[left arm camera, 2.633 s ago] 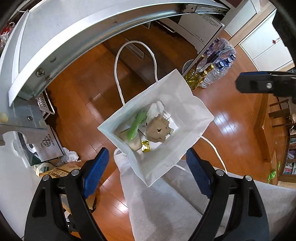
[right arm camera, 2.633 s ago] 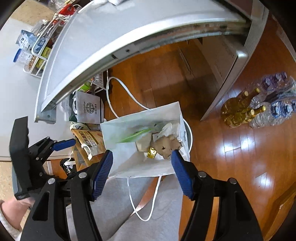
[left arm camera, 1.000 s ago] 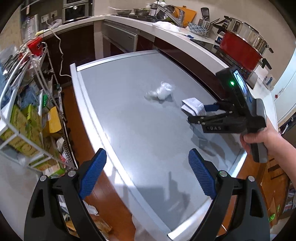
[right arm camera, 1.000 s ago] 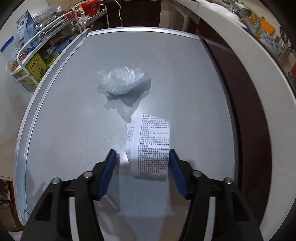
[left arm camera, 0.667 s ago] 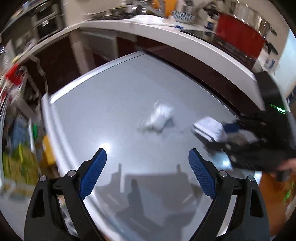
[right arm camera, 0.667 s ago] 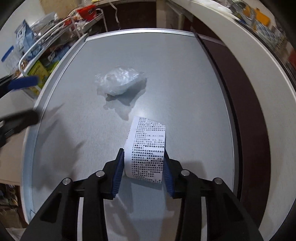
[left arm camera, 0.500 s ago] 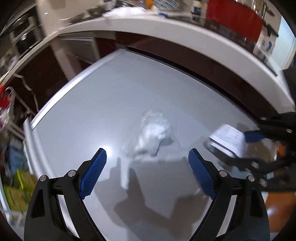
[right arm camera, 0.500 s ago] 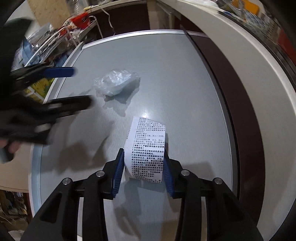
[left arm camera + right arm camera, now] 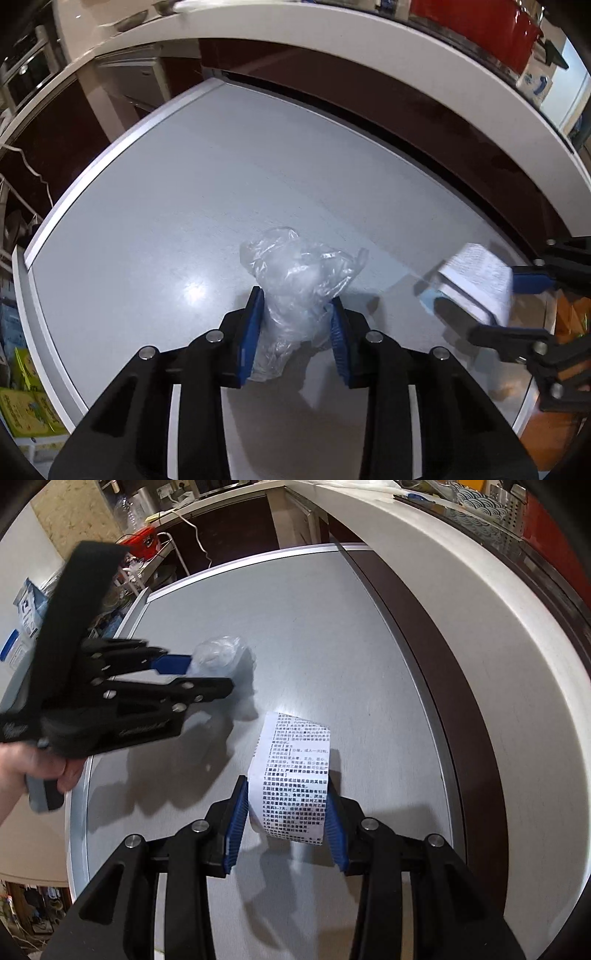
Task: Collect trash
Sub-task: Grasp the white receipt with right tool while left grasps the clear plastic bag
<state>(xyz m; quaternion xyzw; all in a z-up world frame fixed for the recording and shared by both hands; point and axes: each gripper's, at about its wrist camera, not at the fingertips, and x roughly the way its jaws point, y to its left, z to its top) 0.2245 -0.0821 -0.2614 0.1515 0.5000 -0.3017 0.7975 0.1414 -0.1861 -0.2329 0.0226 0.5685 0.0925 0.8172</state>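
A crumpled clear plastic bag (image 9: 295,266) lies on the grey table (image 9: 184,206). My left gripper (image 9: 295,295) reaches down over it, its jaws closing, and both blue pads press the bag's sides. In the right wrist view the same left gripper (image 9: 210,674) grips the plastic bag (image 9: 221,653) at the table's left. My right gripper (image 9: 286,779) is shut on a curled white printed leaflet (image 9: 299,746), held just above the table (image 9: 295,609). The left wrist view shows that leaflet (image 9: 476,273) at the right, between the right gripper's (image 9: 495,306) pads.
A white counter (image 9: 369,48) curves behind the table, with a red pot (image 9: 480,22) on it. A wire rack of packets (image 9: 22,602) stands to the table's left. A hand (image 9: 40,771) holds the left gripper. Wooden floor (image 9: 554,424) shows past the table's right corner.
The left gripper swung from over the white paper bag to the table, came down on the plastic bag and closed on it. The right gripper closed on the leaflet and raised it slightly.
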